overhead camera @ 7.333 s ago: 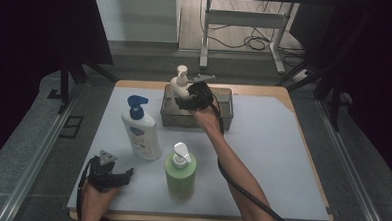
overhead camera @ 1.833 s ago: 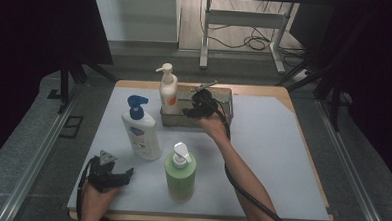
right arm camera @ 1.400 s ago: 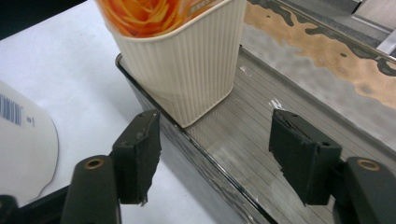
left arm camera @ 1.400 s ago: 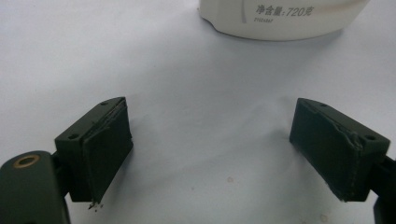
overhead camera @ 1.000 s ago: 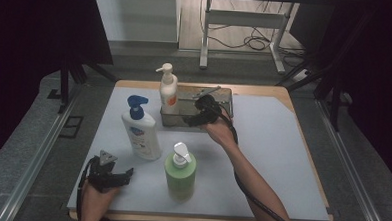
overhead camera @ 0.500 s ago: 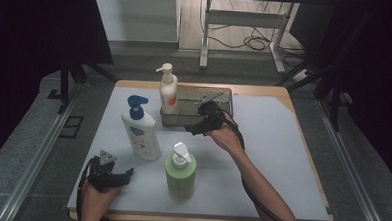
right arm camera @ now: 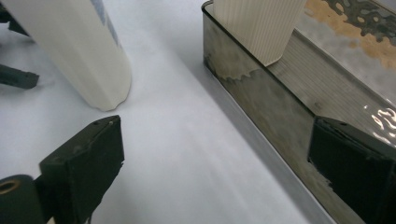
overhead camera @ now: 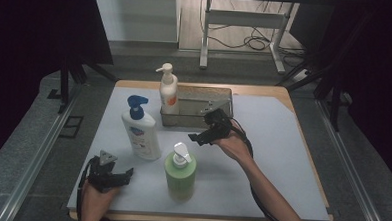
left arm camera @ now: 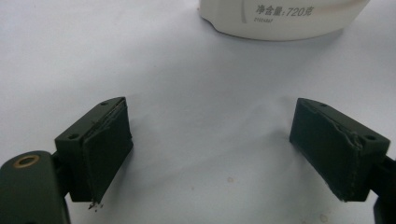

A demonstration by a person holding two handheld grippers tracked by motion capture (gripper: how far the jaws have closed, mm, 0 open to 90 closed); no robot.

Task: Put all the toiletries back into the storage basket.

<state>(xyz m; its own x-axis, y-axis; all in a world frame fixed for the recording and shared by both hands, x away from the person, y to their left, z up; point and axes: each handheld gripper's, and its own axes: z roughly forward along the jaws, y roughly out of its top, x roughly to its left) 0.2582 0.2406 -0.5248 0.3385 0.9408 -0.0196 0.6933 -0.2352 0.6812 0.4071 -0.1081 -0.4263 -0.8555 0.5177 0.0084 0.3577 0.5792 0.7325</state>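
A white pump bottle with an orange label [overhead camera: 168, 92] stands upright in the left end of a clear tray [overhead camera: 219, 97] at the back of the mat. Its ribbed base [right arm camera: 259, 23] rises behind the tray wall [right arm camera: 261, 107] in the right gripper view. My right gripper [overhead camera: 199, 133] [right arm camera: 210, 168] hovers just in front of the tray; its jaws have just been opening and nothing is between them. A white bottle with a blue pump [overhead camera: 140, 130] [right arm camera: 70, 46] stands to its left. My left gripper [overhead camera: 123, 175] [left arm camera: 224, 158] rests open and empty at the front left.
A green bottle with a white pump [overhead camera: 180, 172] stands at the front centre, just below the right gripper. The white bottle's base [left arm camera: 285, 18] is close ahead of the left jaws. The white mat [overhead camera: 282, 159] is bare on the right side.
The right gripper has drawn back from the tray toward the front, away from the orange-label bottle, its jaws spreading wider. The left gripper has stayed put.
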